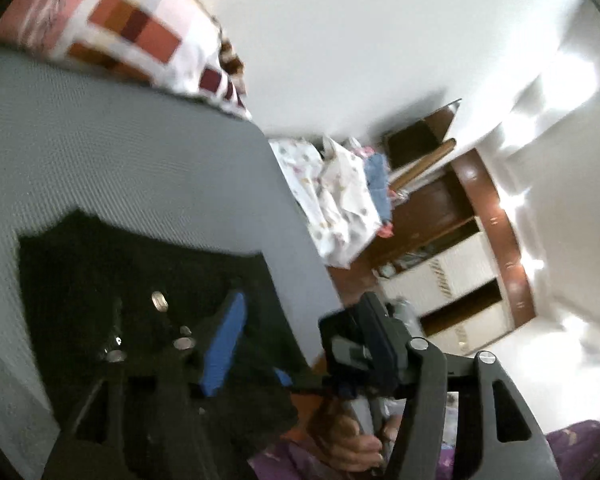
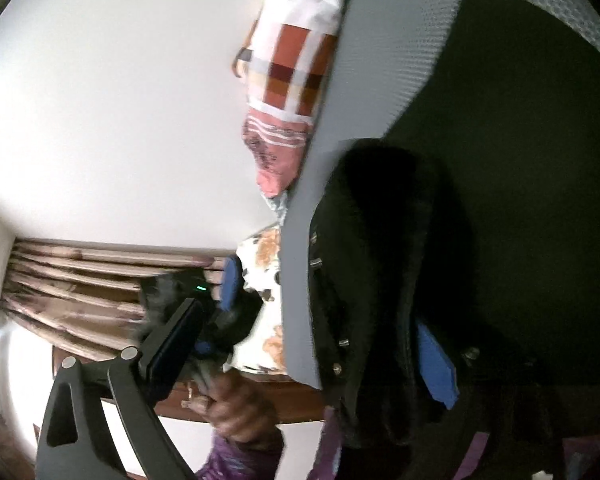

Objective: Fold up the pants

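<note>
Black pants [image 1: 148,276] with metal buttons lie on a grey textured bed surface [image 1: 120,152]. In the left wrist view, my left gripper [image 1: 204,360] holds the pants' waistband; one blue pad [image 1: 226,344] shows against the cloth, the other finger is hidden by it. The right gripper [image 1: 360,356] shows to the right, held by a hand. In the right wrist view, the pants [image 2: 520,200] fill the right side, with a raised fold [image 2: 380,260]. My right gripper [image 2: 428,364] is buried in that fold; one blue pad [image 2: 438,364] shows. The left gripper [image 2: 220,308] is beside it at the bed edge.
A patchwork pillow [image 1: 140,32] lies at the head of the bed. Floral bedding [image 1: 332,196] and folded clothes are heaped beyond the bed edge. A wooden wardrobe [image 1: 460,272] stands against the white wall. Curtains [image 2: 80,292] hang on the left.
</note>
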Motion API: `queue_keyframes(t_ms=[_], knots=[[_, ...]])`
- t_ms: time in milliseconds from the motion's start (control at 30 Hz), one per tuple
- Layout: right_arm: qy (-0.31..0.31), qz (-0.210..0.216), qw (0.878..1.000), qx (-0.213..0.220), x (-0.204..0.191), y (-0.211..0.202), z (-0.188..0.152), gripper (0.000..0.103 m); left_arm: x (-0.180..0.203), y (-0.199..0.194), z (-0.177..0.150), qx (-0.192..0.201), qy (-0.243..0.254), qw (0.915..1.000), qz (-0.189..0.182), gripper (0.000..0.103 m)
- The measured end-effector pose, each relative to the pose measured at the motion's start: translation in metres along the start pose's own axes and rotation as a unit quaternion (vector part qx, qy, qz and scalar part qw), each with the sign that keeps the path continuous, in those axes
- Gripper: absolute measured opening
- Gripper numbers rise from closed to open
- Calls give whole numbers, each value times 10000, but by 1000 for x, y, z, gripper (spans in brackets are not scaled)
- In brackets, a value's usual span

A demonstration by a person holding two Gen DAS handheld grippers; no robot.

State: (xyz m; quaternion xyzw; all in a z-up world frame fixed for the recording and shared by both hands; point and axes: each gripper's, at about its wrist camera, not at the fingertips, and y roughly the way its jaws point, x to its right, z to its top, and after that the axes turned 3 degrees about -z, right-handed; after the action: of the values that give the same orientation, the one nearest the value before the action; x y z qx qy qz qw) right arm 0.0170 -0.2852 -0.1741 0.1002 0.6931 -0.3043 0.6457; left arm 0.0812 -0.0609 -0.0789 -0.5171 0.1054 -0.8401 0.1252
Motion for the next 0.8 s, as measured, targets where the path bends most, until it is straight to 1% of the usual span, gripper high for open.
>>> queue_keyframes(t_ms=[100,167,200,233,300,333,367,400,433,467,567,633,667,733,800], knots=[[79,51,10000,-13,4,-1,3,97,3,-12,0,88,139,9997,159,61],[-25,-59,10000,-32,0,-1,4,97,1,-19,-5,103,227,9988,430,62],[-143,-217,9996,-73,-3,1,4,97,-1,-21,-9,76,267,9980,564,62],[-299,-460,9984,-157,-6,5,4,93,-4,-25,-15,36,290,9971,707,62],[-531,-973,9933,-313,-8,10,3,74,-11,-36,-30,7,215,9953,944,62],[-657,-1371,9872,-493,-10,19,3,56,-17,-39,-35,-2,134,9948,1008,62],[-708,-1569,9834,-570,-9,23,3,34,-23,-43,-40,-6,41,9941,1082,62],[-805,-1829,9779,-610,-9,27,4,25,-28,-46,-43,7,-24,9931,1173,62],[-889,-1960,9746,-626,-9,28,4,19,-31,-54,-47,34,-74,9917,1282,62],[-942,-1933,9745,-634,-11,26,5,18,-34,-60,-50,62,-113,9904,1378,62],[-1115,-1662,9785,-506,-27,10,12,17,-35,-73,-53,187,-170,9887,1476,62],[-1232,-1570,9794,-301,-39,-8,22,17,-34,-71,-50,247,-147,9878,1532,62],[-1254,-1564,9795,-210,-41,-16,26,17,-32,-70,-49,241,-133,9878,1534,64],[-1215,-1589,9798,81,-36,-41,40,17,-30,-61,-49,186,-114,9871,1584,69],[-969,-1544,9828,303,-23,-65,51,17,-29,-47,-52,47,-66,9874,1582,69]])
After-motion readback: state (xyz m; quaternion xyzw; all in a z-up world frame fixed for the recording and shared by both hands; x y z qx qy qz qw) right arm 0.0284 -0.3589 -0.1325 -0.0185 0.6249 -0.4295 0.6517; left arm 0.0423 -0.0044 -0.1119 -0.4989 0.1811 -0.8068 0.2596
